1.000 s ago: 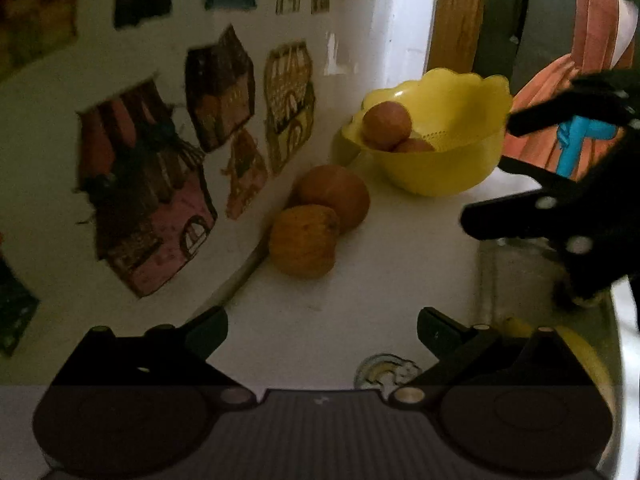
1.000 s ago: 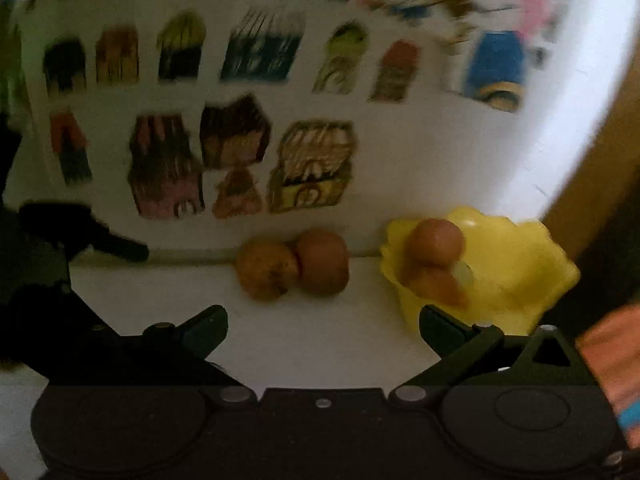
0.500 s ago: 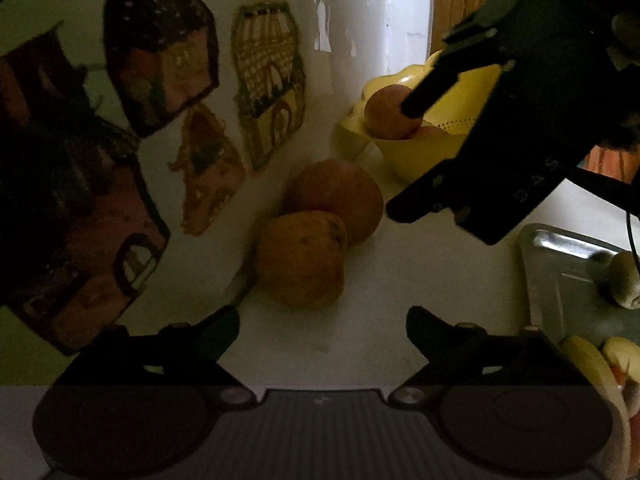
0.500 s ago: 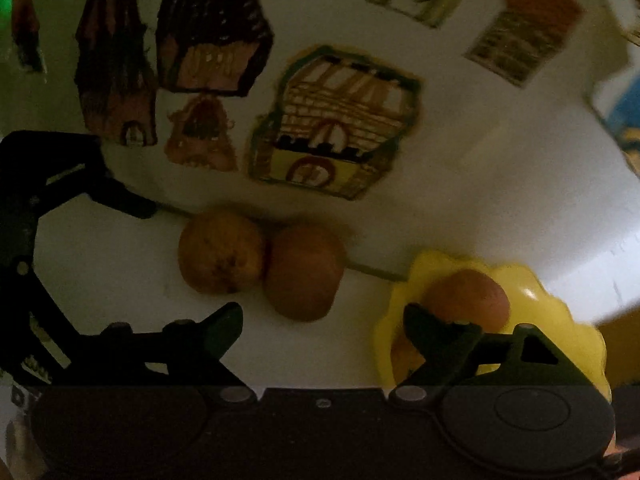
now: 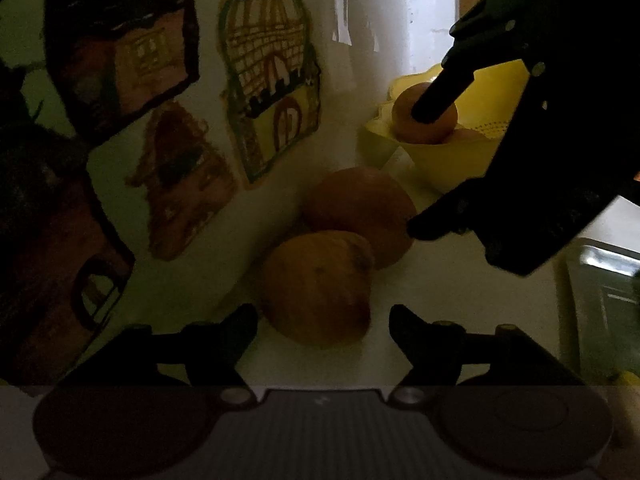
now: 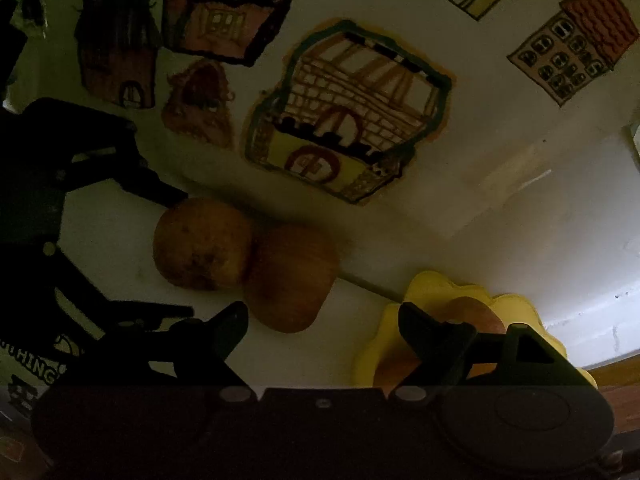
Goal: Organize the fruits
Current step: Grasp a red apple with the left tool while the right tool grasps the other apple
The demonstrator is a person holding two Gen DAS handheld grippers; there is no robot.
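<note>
Jaws on both grippers stand wide and hold nothing: the left gripper (image 5: 322,320) frames the nearer, yellowish apple (image 5: 318,286), while the right gripper (image 6: 322,314) brackets the redder apple (image 6: 290,276) beside it. The two apples touch each other on the white desk (image 5: 440,300), close against the wall with its taped drawings (image 5: 272,76). A yellow bowl (image 5: 452,158) just beyond already holds two more apples. Judging by their look, these fruits are firm, round and fairly heavy for their size, with smooth skin that could slip and flesh that bruises under a hard pinch. Each is best taken across its widest middle, jaws level, closed only until snug. Because they touch, lifting one may roll the other.
</note>
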